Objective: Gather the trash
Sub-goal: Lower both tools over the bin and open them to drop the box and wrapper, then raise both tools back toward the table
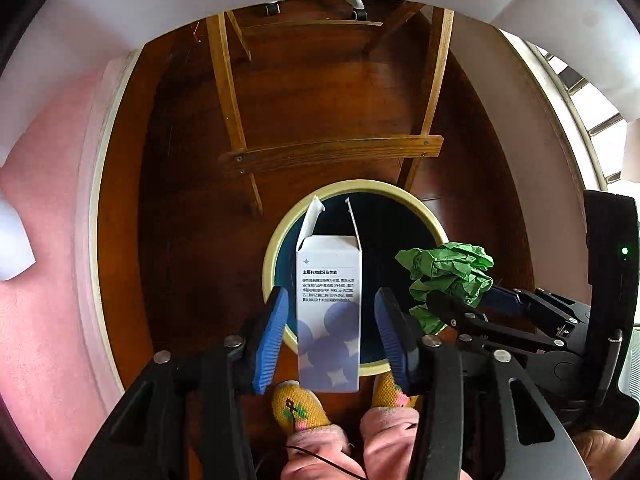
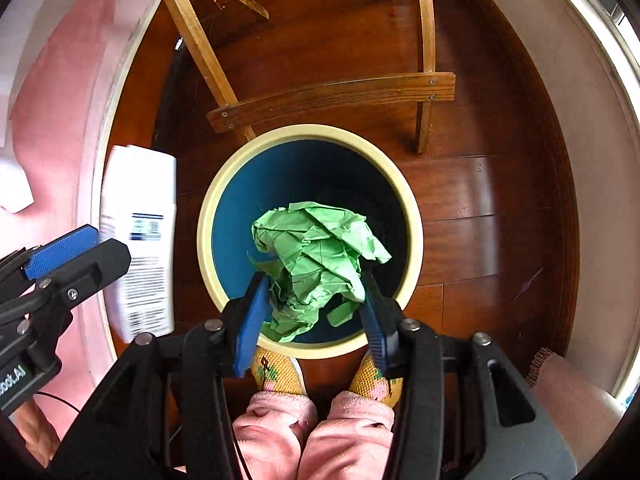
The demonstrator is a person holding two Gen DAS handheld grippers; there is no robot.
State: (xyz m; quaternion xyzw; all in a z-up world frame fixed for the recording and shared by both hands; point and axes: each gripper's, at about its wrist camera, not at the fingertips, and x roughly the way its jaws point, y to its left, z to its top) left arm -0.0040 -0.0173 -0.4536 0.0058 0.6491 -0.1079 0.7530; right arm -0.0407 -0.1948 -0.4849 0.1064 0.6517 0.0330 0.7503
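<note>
- Left gripper (image 1: 330, 334): black frame, blue ribbed pads. Its fingers stand spread, a visible gap on each side of the white cardboard carton (image 1: 329, 312), printed with dark text and purple-blue circles. No pad touches the carton in the left wrist view; what supports it cannot be told.
- Carton: upright, top flaps open, seen against the bin mouth in the left wrist view. In the right wrist view it appears blurred at 9 o'clock of the bin, by the left gripper's finger.
- Right gripper (image 2: 312, 316): same build, fingers closed on the crumpled green paper ball (image 2: 316, 264), pads pressed to both its sides.
- Green paper ball: held above the bin opening, toward its 6 o'clock rim in the right wrist view; at 3 o'clock of the carton in the left wrist view.
- Round waste bin with cream rim and dark blue inside (image 2: 414, 216): stands on the dark brown wooden floor (image 2: 480, 200); its inside is too dark to see.
- Light wooden chair frame (image 2: 332, 98): on the floor at 12 o'clock of the bin, crossbar just beyond the rim.
- Person: pink fleece trouser legs (image 2: 312, 436) and yellow knitted slippers (image 2: 276, 372), at 6 o'clock of the bin, toes just beside the rim.
- Pink bedding (image 1: 44, 280): at 9 o'clock, edging the floor.
</note>
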